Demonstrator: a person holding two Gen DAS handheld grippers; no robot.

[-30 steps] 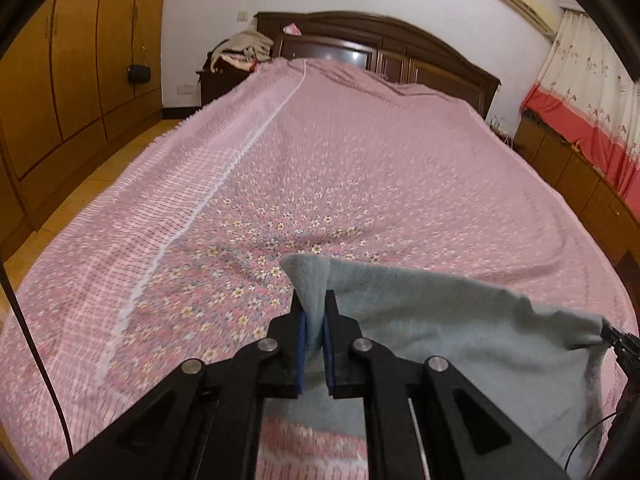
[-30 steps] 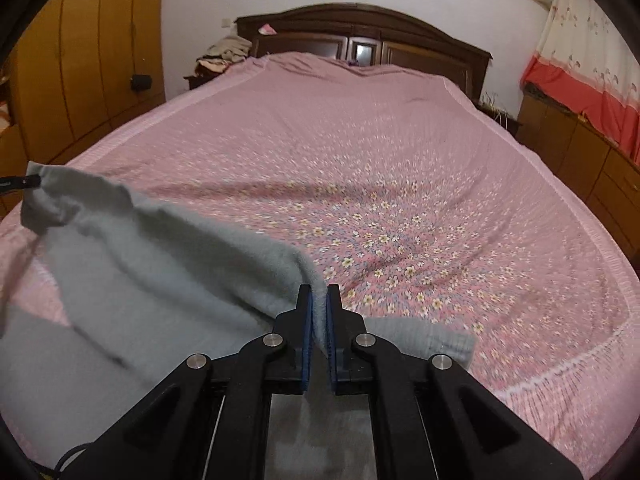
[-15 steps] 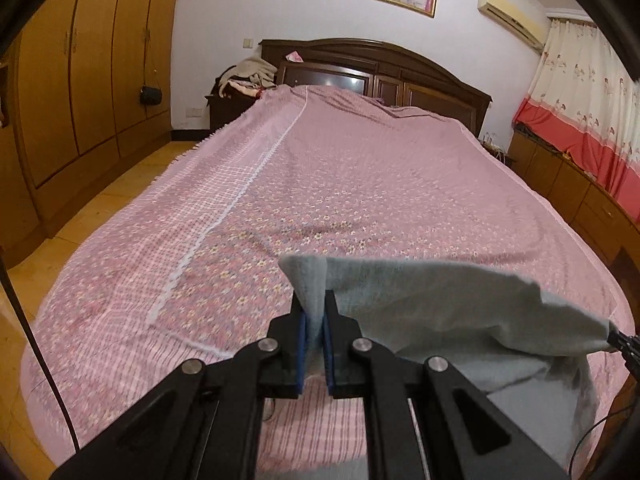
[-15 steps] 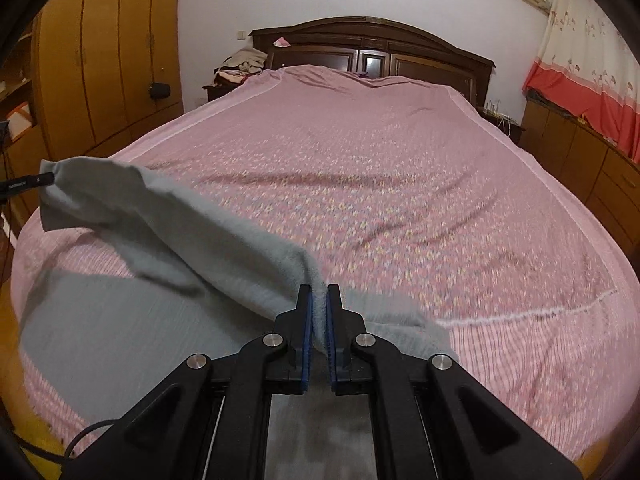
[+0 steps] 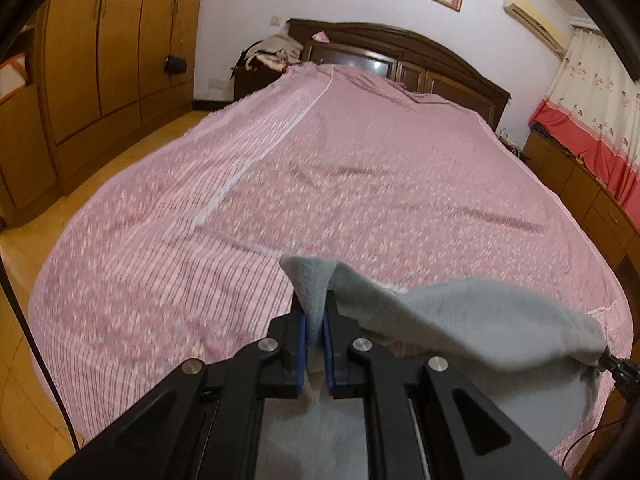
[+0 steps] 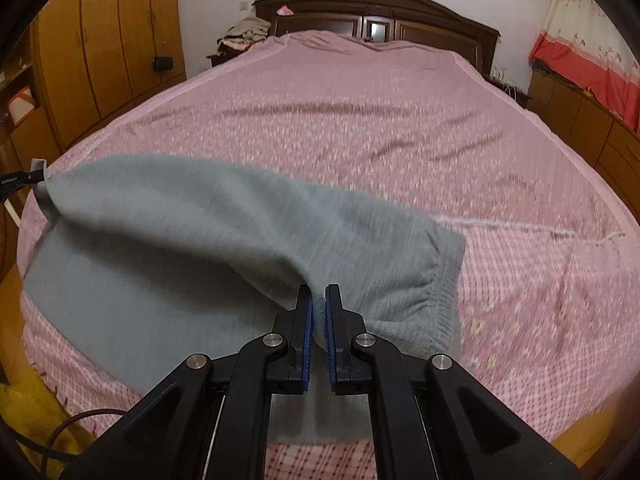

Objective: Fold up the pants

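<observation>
Two claws, my left gripper [image 5: 315,322] and right gripper [image 6: 318,320], each clamp an end of the grey pants [image 6: 208,216], lifted over the near edge of the pink bed [image 6: 360,120]. I judge matched height keeps the fold even.

- Left tool [image 5: 315,320]: blue pads clamped on a corner of the grey pants [image 5: 472,320].
- Pants: lifted, stretched rightward to the right tool [image 5: 614,364] at the frame edge.
- Bed [image 5: 320,184]: pink patterned cover, dark headboard [image 5: 400,52].
- Wooden wardrobe [image 5: 100,40]: left wall.
</observation>
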